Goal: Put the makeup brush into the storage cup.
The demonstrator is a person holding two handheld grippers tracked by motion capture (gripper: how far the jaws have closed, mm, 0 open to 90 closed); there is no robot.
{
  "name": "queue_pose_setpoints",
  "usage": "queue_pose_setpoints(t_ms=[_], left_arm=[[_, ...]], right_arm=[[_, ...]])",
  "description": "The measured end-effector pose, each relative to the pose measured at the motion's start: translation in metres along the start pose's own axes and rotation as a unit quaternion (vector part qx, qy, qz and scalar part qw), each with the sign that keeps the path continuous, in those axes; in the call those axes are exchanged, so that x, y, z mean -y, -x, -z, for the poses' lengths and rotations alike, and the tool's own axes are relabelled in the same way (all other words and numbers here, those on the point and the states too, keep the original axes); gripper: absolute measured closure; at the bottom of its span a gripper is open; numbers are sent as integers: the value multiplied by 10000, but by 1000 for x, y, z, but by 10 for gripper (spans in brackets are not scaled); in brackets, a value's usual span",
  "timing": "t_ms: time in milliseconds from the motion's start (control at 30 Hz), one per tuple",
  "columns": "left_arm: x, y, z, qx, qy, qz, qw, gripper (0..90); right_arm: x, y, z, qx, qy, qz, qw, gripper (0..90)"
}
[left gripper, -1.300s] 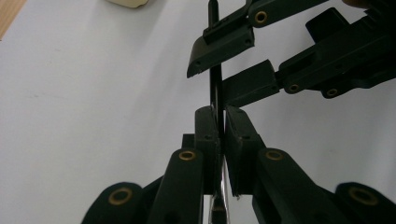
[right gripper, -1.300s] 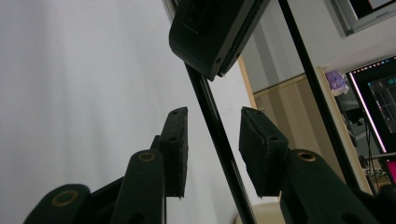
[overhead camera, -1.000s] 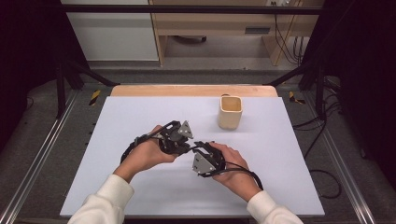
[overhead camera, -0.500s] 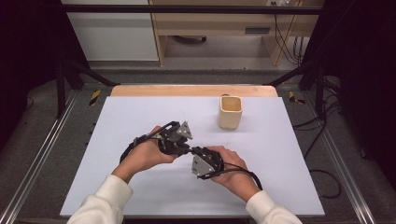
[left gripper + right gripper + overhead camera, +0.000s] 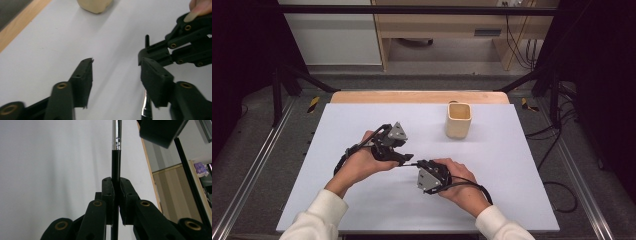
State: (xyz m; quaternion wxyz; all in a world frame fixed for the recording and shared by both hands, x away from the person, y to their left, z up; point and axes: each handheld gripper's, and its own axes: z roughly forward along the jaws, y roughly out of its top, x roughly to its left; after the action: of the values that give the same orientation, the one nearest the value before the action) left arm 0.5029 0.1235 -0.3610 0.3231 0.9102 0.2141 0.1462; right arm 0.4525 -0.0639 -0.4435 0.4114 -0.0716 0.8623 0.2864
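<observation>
black and chrome, a slim pen-like rod (image 5: 115, 157) runs straight up between the jaws of the right gripper (image 5: 115, 195), which are pressed together on its dark lower shaft, so the rod is pinched firmly and sticks out ahead of the tool with its shiny metal section furthest forward. in the high view the right gripper (image 5: 418, 163) sits near the middle of the pale lilac table (image 5: 512, 165), turned toward the person's left, and the rod bridges the short space to the left gripper (image 5: 408, 158). from the left gripper view its own two jaws stand wide apart, and the rod's chrome section (image 5: 145, 106) shows low down beside the right-hand pad, not yet squeezed by anything. holding the rod by one end and level above the table seems meant to leave its free part exposed, so that the spread left gripper (image 5: 116, 77) can come around it; this reads as a hand-over or a two-handed pull, though which one i cannot tell. a cream square cup (image 5: 458, 120) stands upright further back on the table, well apart from both tools, open mouth up, a likely place for the rod to end up.
</observation>
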Motion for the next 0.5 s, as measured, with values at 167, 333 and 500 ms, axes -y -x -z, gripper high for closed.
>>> queue_pose_setpoints(t_ms=[167, 333, 500], left_arm=[[3, -3, 3, -179, 277, 72, 9994, 337], [11, -7, 6, -492, 590, 277, 9967, 143], [25, -13, 9, -635, 922, 557, 9921, 106]], right_arm=[[0, 0, 1, -11, -6, 37, 10000, 837], [6, -2, 3, -20, -44, 18, 10000, 836], [11, -6, 5, 64, -28, -228, 9997, 836]])
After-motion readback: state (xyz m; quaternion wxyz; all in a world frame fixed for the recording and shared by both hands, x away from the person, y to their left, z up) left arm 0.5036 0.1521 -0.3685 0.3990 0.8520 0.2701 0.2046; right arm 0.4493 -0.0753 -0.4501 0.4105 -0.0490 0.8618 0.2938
